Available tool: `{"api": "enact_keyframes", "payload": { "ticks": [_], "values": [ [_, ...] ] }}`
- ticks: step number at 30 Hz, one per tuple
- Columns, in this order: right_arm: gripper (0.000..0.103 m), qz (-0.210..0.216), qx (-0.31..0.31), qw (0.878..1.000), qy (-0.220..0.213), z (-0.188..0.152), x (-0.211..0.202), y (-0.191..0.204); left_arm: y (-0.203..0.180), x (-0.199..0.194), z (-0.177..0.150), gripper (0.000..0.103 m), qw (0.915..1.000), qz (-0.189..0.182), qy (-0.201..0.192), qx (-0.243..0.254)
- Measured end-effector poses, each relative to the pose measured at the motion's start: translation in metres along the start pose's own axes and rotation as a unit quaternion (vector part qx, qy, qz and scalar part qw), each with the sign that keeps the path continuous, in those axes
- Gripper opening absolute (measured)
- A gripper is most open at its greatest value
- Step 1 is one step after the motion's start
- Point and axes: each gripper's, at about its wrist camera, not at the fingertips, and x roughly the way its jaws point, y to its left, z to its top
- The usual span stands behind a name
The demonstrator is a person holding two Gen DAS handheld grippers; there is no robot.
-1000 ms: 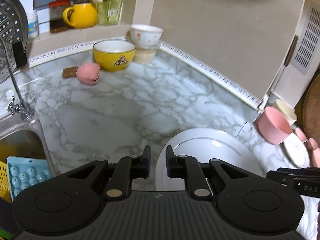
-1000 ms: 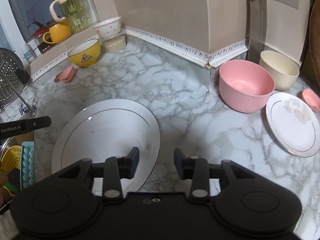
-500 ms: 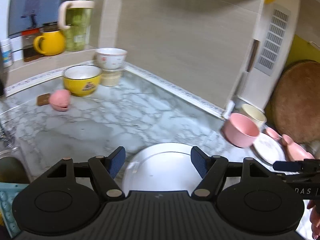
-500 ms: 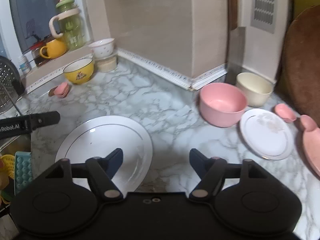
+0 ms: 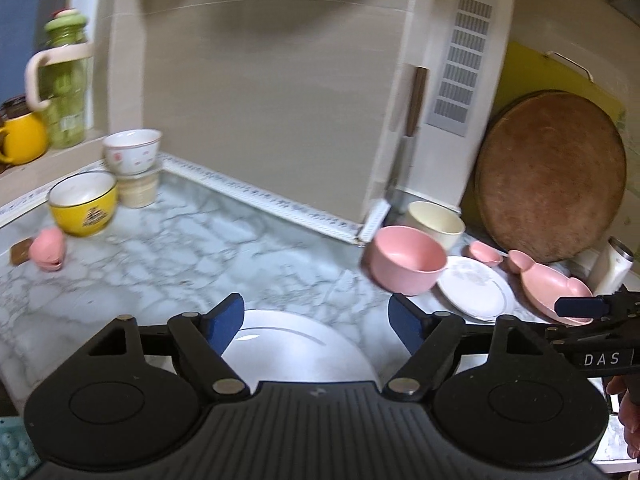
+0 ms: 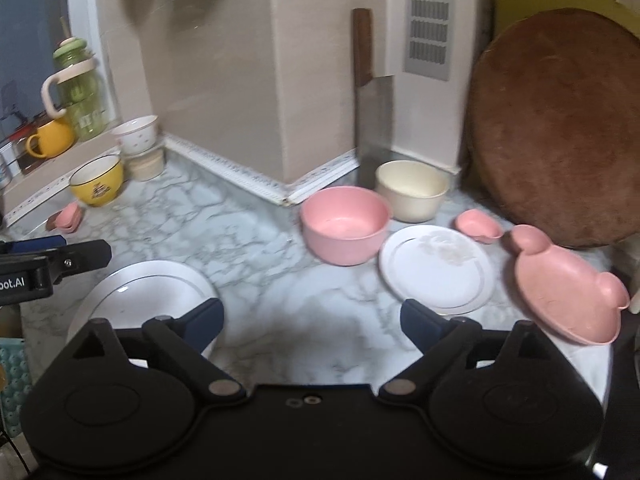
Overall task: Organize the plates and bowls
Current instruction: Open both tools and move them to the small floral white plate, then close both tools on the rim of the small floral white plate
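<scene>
A large white plate [image 5: 296, 352] [image 6: 148, 296] lies flat on the marble counter, right in front of my left gripper [image 5: 316, 318], which is open and empty above its near edge. My right gripper [image 6: 312, 318] is open and empty over bare counter to the plate's right. Further right stand a pink bowl [image 6: 344, 224] [image 5: 406, 258], a cream bowl [image 6: 412, 188], a small white flowered plate [image 6: 436, 268] [image 5: 474, 288], a small pink heart dish [image 6: 478, 226] and a pink bear-shaped plate [image 6: 568, 296]. A yellow bowl [image 5: 84, 204] and a white bowl [image 5: 132, 152] stacked on a cream one stand at the far left.
A round wooden board [image 6: 560, 128] leans on the wall at right, a cleaver [image 6: 374, 116] against the corner. A green jug [image 6: 78, 92] and a yellow mug [image 6: 52, 138] stand on the window ledge. A pink dish [image 5: 46, 248] lies at left.
Both grippers opened wide, pulled back and rose from the large white plate. Both views swung right, bringing the pink and cream bowls and pink plates into sight.
</scene>
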Motion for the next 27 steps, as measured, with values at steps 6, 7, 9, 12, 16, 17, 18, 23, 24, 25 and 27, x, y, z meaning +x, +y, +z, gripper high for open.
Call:
{"api": "enact_keyframes", "payload": {
  "ticks": [6, 7, 9, 12, 16, 17, 18, 23, 24, 25, 27],
  "values": [
    [0.102, -0.016, 0.014, 1.000, 0.007, 0.003, 0.004, -0.041, -0.033, 0.020, 0.008, 0.081, 1.0000, -0.007, 0.000, 0.004],
    [0.103, -0.018, 0.016, 1.000, 0.008, 0.004, 0.005, -0.048, -0.038, 0.025, 0.009, 0.081, 0.9999, -0.010, 0.004, 0.004],
    [0.103, -0.022, 0.019, 1.000, 0.013, 0.008, 0.009, -0.064, -0.049, 0.035, 0.013, 0.081, 0.9998, -0.014, 0.012, 0.003],
    [0.103, -0.027, 0.024, 0.999, 0.019, 0.017, 0.018, -0.091, -0.067, 0.052, 0.018, 0.081, 0.9995, -0.020, 0.026, 0.006],
    [0.103, -0.028, 0.024, 0.999, 0.030, 0.026, 0.033, -0.119, -0.091, 0.078, 0.023, 0.081, 0.9982, -0.028, 0.053, 0.008],
    [0.103, -0.028, 0.022, 0.999, 0.034, 0.028, 0.038, -0.125, -0.096, 0.085, 0.024, 0.081, 0.9978, -0.028, 0.059, 0.006],
    [0.103, -0.028, 0.021, 0.999, 0.038, 0.030, 0.043, -0.131, -0.101, 0.092, 0.024, 0.081, 0.9974, -0.030, 0.066, 0.005],
    [0.103, -0.019, 0.024, 0.998, 0.062, 0.039, 0.074, -0.160, -0.122, 0.129, 0.026, 0.081, 0.9931, -0.044, 0.108, -0.013],
    [0.103, -0.017, 0.026, 0.997, 0.067, 0.041, 0.080, -0.166, -0.126, 0.135, 0.026, 0.081, 0.9919, -0.049, 0.117, -0.013],
    [0.102, -0.014, 0.027, 0.997, 0.072, 0.043, 0.086, -0.172, -0.130, 0.142, 0.025, 0.081, 0.9911, -0.047, 0.124, -0.010],
    [0.102, -0.011, 0.027, 0.996, 0.079, 0.046, 0.098, -0.181, -0.137, 0.152, 0.024, 0.081, 0.9906, -0.041, 0.130, -0.007]
  ]
}}
